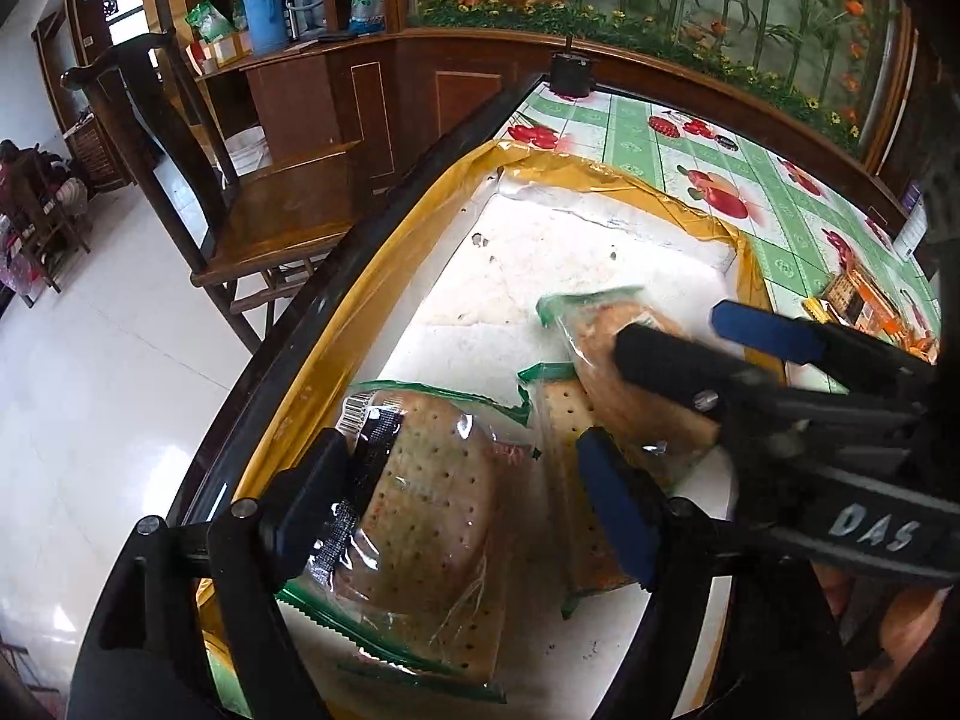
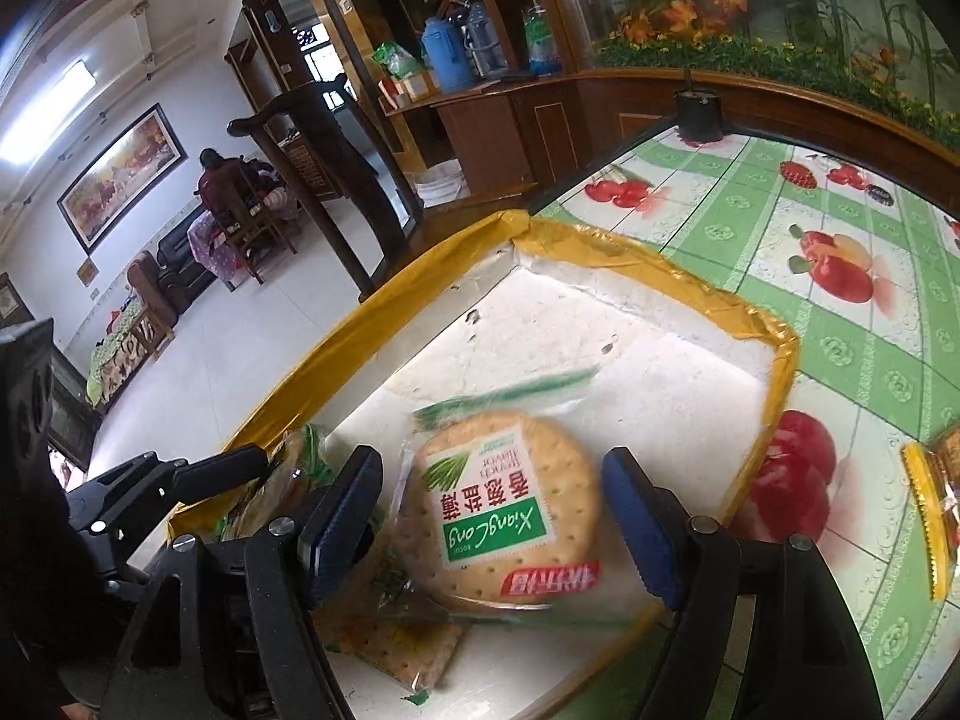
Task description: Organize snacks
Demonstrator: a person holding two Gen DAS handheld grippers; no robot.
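A white tray with a yellow-taped rim (image 1: 384,276) (image 2: 660,264) lies on the table. Three green-edged cracker packs lie in it. My left gripper (image 1: 462,492) is open, its jaws either side of a round cracker pack (image 1: 432,516). A square cracker pack (image 1: 576,480) lies beside it. My right gripper (image 2: 498,516) is open over a round cracker pack (image 2: 504,504) with a green label, which looks blurred. In the left wrist view the right gripper (image 1: 672,324) hovers over that pack (image 1: 624,372).
The table has a green fruit-print cloth (image 2: 840,360). An orange-yellow snack pack (image 2: 936,510) lies on the cloth to the right of the tray. A black pot (image 1: 570,75) stands at the far table corner. A wooden chair (image 1: 240,210) stands to the left.
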